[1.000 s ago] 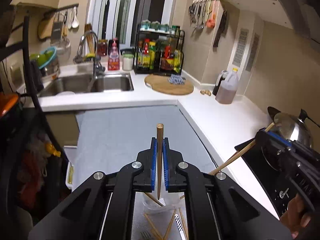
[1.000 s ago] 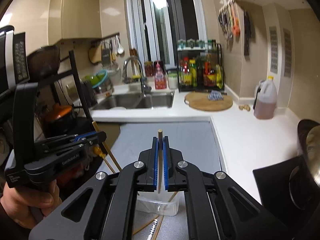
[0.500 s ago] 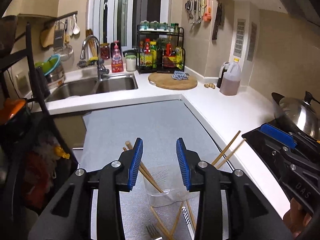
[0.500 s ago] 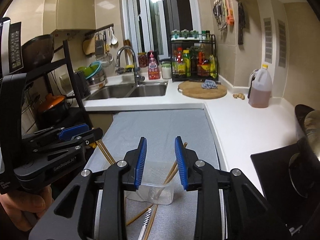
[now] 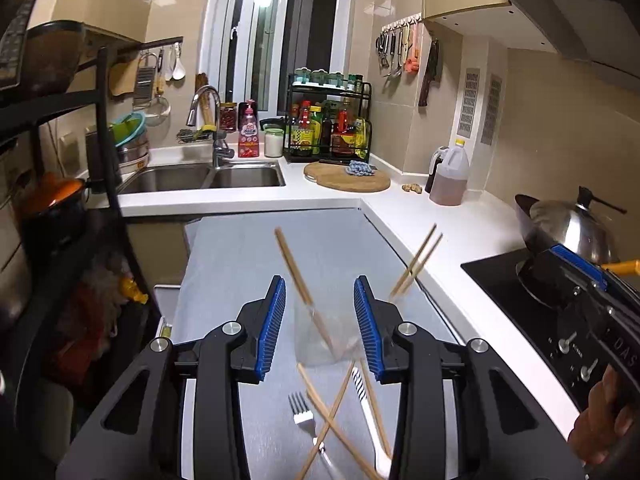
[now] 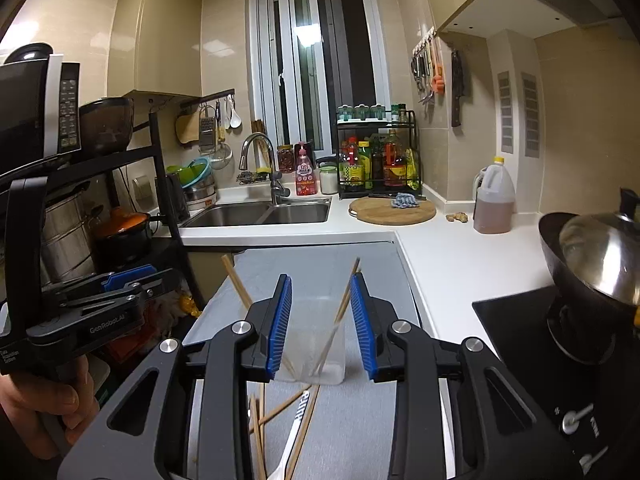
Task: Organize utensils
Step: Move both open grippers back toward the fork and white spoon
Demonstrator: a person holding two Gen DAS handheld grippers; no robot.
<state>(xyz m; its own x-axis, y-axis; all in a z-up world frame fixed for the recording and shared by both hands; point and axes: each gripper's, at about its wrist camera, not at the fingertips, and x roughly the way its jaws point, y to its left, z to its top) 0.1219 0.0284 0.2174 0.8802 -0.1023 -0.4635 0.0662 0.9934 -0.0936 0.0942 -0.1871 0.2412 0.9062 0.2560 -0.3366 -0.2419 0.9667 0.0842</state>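
Note:
A clear plastic cup [image 5: 320, 338] stands on the grey mat [image 5: 240, 264] with wooden chopsticks [image 5: 296, 272] leaning out of it to both sides; it also shows in the right wrist view [image 6: 316, 344]. My left gripper [image 5: 320, 330] is open and empty, just above and behind the cup. My right gripper [image 6: 320, 328] is open and empty too, over the same cup. On the mat in front of the cup lie loose chopsticks [image 5: 340, 436], a fork [image 5: 302, 414] and a white striped-handled utensil [image 5: 370, 420]. The loose chopsticks [image 6: 280, 410] show in the right wrist view as well.
A white counter [image 5: 432, 224] wraps round the mat, with an oil jug [image 5: 450, 176], a round wooden board [image 5: 348, 178] and a sink [image 5: 208, 176]. A black cooktop [image 5: 520, 300] with a lidded wok [image 5: 568, 228] is at right. A dark shelf rack [image 6: 80, 208] stands at left.
Both grippers held a chopstick upright over the cup a second ago. Both have opened, the chopsticks have dropped into the cup, and both grippers have pulled back and up.

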